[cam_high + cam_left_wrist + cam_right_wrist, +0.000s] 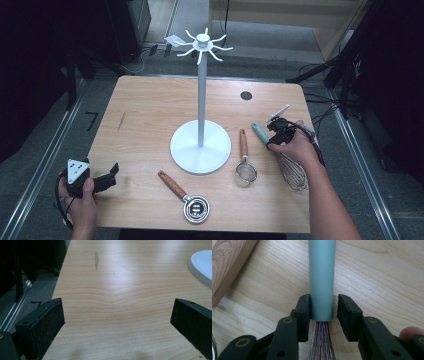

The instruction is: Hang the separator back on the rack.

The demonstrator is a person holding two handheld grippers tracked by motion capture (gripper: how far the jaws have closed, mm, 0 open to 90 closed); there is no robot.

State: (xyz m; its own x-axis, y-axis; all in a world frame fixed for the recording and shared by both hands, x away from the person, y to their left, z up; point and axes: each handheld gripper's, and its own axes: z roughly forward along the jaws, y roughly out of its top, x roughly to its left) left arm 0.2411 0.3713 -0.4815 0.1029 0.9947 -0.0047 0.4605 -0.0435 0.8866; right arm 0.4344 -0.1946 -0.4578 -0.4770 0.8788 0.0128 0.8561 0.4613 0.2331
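A whisk lies on the right of the wooden table [150,115], its teal handle [259,131] pointing away and its wire head [294,172] toward me. My right gripper [274,136] straddles that handle. In the right gripper view the teal handle [322,277] runs up between the jaws of my right gripper [323,308]. The left pad [305,315] touches it and a thin gap remains at the right pad [343,315], so the gripper is open. The whisk's wires [321,342] show below. My left gripper [111,176] [117,315] stands wide open and empty at the table's left front edge.
A tall white hook stand [201,85] rises from a round base [200,150] [202,265] at mid-table. A small strainer with a wooden handle [245,160] [227,265] lies just left of the whisk. A wooden-handled round metal utensil [192,202] lies near the front edge.
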